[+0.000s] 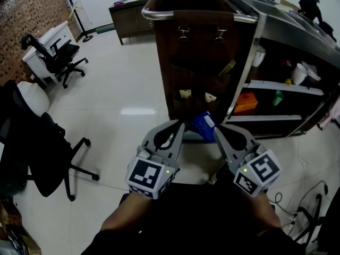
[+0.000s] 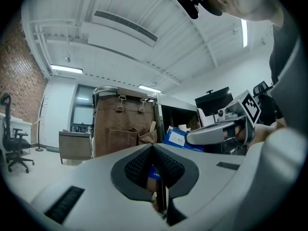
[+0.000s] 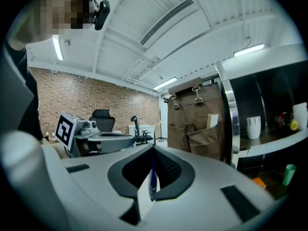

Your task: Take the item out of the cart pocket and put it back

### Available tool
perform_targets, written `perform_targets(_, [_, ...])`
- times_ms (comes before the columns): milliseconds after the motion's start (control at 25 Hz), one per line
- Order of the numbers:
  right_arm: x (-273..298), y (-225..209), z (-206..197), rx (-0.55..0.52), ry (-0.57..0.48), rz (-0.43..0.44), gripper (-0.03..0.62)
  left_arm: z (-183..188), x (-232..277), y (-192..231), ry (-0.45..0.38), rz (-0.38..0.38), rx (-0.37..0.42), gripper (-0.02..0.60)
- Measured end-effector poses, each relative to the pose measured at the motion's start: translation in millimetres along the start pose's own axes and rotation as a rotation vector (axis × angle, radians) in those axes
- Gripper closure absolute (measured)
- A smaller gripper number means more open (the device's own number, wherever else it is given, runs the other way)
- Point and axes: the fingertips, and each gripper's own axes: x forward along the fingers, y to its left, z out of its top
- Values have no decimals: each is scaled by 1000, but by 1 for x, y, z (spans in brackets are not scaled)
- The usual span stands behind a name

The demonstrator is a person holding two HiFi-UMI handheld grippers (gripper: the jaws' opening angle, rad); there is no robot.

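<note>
A blue packet with a white label (image 1: 202, 125) hangs low in front of the brown fabric cart (image 1: 204, 52), below its pockets (image 1: 196, 97). My right gripper (image 1: 217, 125) is shut on it; in the right gripper view the packet's thin blue and white edge (image 3: 152, 182) stands between the pads. My left gripper (image 1: 181, 123) is shut just left of the packet, and I cannot see it gripping anything. In the left gripper view the packet (image 2: 177, 136) shows at the right gripper's tip. A beige item (image 1: 228, 67) sticks out of an upper pocket.
The cart's metal handle (image 1: 196, 16) runs across its top. Open shelves to the right carry an orange box (image 1: 246, 102), a green bottle (image 1: 278, 97) and white cups (image 1: 300, 73). Office chairs (image 1: 58, 57) (image 1: 48, 153) stand at left. Cables (image 1: 297, 206) lie at lower right.
</note>
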Motion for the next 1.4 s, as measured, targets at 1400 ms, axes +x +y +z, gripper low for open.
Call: perform_targets(1400, [18, -16, 87, -121, -132, 14, 583, -3, 6, 13, -7, 18, 21, 581])
